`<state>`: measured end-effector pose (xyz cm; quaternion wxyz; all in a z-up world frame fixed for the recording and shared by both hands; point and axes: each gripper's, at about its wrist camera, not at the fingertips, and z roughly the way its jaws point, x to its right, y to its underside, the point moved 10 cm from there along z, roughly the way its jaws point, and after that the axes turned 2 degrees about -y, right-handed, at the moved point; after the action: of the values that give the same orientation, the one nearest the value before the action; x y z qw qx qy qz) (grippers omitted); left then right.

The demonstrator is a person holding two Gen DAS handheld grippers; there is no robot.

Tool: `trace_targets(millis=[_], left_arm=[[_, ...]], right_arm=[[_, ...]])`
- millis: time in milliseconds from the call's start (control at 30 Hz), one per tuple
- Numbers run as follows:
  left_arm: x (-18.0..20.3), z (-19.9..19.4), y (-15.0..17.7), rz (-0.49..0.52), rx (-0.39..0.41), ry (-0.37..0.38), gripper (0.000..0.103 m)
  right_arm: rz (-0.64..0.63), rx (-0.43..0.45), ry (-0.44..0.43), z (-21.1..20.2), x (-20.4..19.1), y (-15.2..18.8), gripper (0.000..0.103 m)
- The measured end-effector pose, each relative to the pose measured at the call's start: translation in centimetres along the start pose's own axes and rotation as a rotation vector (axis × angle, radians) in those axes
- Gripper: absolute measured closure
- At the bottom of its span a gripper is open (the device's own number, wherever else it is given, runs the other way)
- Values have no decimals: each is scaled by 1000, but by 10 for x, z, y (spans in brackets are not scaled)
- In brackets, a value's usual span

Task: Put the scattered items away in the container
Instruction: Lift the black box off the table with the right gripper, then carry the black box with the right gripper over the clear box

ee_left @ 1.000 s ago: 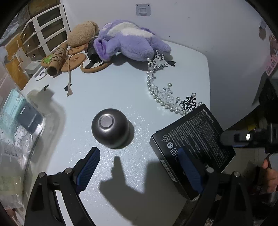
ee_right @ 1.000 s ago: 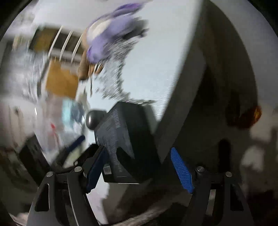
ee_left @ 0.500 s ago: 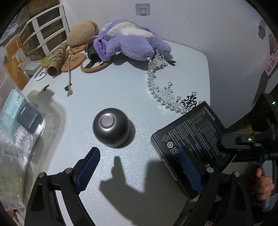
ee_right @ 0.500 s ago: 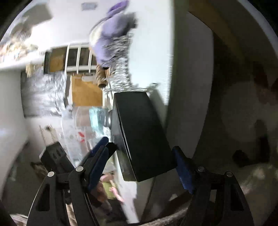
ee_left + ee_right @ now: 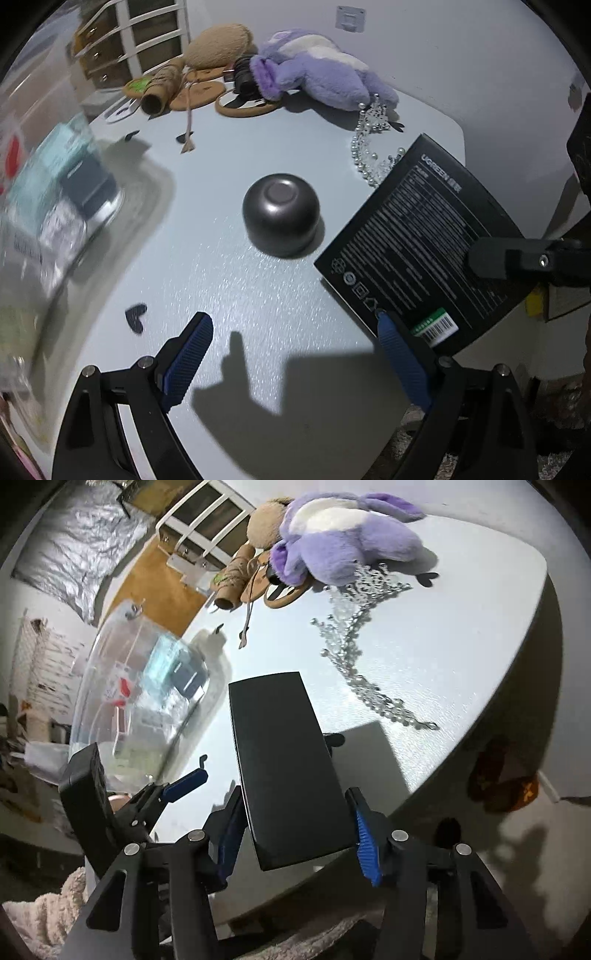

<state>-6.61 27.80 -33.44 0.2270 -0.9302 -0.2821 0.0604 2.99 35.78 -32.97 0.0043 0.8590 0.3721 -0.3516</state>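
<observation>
Your right gripper (image 5: 295,834) is clamped on the black box (image 5: 288,768), blue pads pressed to both long sides, holding it lifted and tilted above the near table edge. From the left wrist view the same black box (image 5: 424,247) hangs over the table's right side, the right gripper's dark finger on its far edge. Your left gripper (image 5: 295,354) sits low over the table (image 5: 221,266), jaws spread wide, nothing between them.

Clear plastic container (image 5: 140,686) stands at the table's left edge; inside you can see a teal packet, a dark blue item and some blurred packaging, too smeared to name further.

Box print reads "UGREEN" near the top; below it fine white text too small to read, a row of icons, and a green-and-white barcode sticker (image 5: 436,326) at the lower corner.

Still on the table: upturned steel bowl (image 5: 280,214), pearl tiara (image 5: 369,147), purple plush (image 5: 317,74).
</observation>
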Motion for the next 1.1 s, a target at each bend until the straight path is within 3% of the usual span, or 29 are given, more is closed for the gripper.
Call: trace_targets(millis=[267,433,567,767,900,1000,1100], left_arm=[[-26,-33,9,-129,68,22,12],[-45,-82,2,-239,158,91,12],[-65,-130,-2,-287,265,102,12],[-117,-180,10,-383,369,16,12],[-152,-196,25,-464,398,-57,12],[-175,-203,39,-526,405,-110,12],[-198,-211,53,-588,411,-164,12]], right_arm=[[31,-56,-44,-8,-13,-3,56],[84,-57,-187,-24,-49,-11,56],[106,-36,-288,-35,-84,-27,56],[28,6,-449,-62,-163,-73,56],[-93,9,-564,-76,-241,-113,56],[-205,-9,-589,-71,-296,-143,56],[-361,-6,-539,-60,-340,-171,56]])
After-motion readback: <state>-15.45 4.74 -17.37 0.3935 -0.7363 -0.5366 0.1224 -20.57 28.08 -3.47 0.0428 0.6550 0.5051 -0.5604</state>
